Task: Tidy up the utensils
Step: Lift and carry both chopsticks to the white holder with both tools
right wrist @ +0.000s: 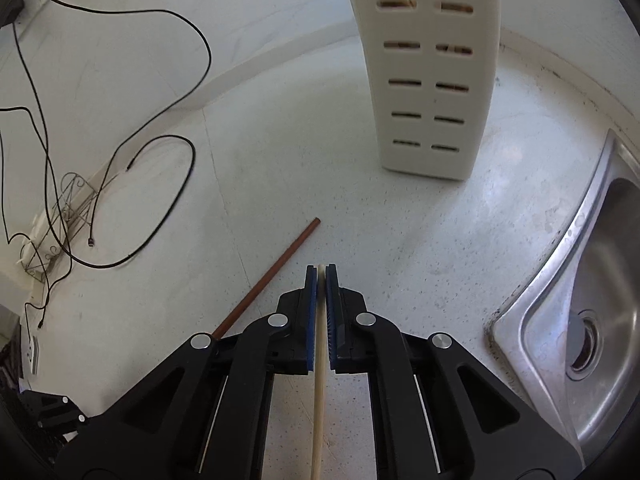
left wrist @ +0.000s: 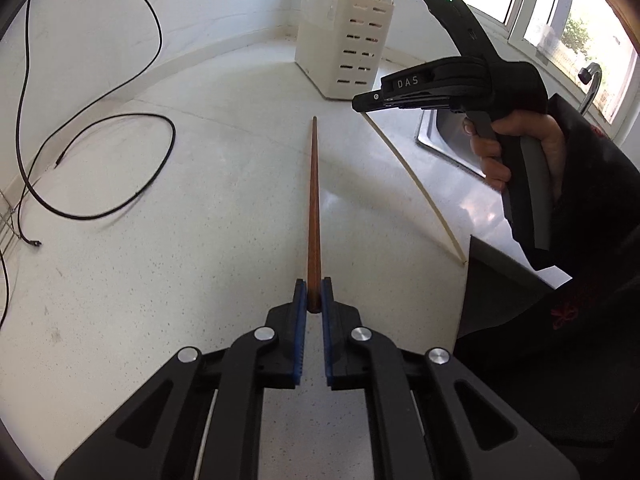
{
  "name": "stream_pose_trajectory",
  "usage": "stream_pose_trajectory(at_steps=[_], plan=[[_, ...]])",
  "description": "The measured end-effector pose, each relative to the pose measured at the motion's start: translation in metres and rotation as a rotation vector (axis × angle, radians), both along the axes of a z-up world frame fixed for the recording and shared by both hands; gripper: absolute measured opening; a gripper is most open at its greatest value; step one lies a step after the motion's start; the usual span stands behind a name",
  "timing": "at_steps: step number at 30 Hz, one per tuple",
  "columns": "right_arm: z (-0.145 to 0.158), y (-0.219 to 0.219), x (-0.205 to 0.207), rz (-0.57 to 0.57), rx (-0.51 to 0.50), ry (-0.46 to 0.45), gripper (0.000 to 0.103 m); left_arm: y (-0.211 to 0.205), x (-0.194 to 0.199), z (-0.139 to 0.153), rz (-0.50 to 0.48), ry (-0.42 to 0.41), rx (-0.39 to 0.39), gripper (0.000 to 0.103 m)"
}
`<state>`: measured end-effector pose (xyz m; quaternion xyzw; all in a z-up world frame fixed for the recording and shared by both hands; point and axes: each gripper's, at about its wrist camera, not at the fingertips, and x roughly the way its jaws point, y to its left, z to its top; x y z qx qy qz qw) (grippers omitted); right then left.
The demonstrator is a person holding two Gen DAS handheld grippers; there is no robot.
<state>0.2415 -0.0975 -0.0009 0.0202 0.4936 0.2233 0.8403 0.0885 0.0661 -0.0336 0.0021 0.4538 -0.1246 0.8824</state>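
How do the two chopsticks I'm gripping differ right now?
The brown chopstick is dark reddish wood; the pale chopstick is light cream. The left gripper pinches the brown one by its thick end, so it points forward; the right gripper clamps the pale one at its tip, so it trails back. Both are firmly held.

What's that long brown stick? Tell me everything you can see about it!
The brown chopstick looks like dark, reddish wood, long and thin, tapering toward its far tip. The left gripper is shut on its thick end, blue pads pressing both sides. It points ahead toward the white holder, over the speckled countertop. Whether its tip touches the counter cannot be told. The right wrist view shows it slanting beside the right gripper, apart from it.
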Motion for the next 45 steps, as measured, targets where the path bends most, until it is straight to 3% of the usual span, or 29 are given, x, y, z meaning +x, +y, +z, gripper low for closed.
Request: stream_pose_trajectory(at_steps=[9, 19, 29, 45], plan=[[0.067, -0.033, -0.009, 0.012, 0.175, -0.180, 0.004, -0.016, 0.000, 0.059, 0.015, -0.165, -0.001, 0.006], [0.121, -0.052, -0.013, 0.019, 0.227, -0.358, 0.004, -0.036, 0.015, 0.097, 0.042, -0.305, 0.002, 0.006], [0.140, -0.064, -0.013, 0.003, 0.221, -0.443, 0.004, -0.045, 0.041, 0.124, 0.054, -0.410, -0.023, 0.006], [0.144, -0.084, 0.000, -0.064, 0.213, -0.458, 0.004, -0.049, 0.091, 0.152, 0.049, -0.502, -0.063, 0.006]])
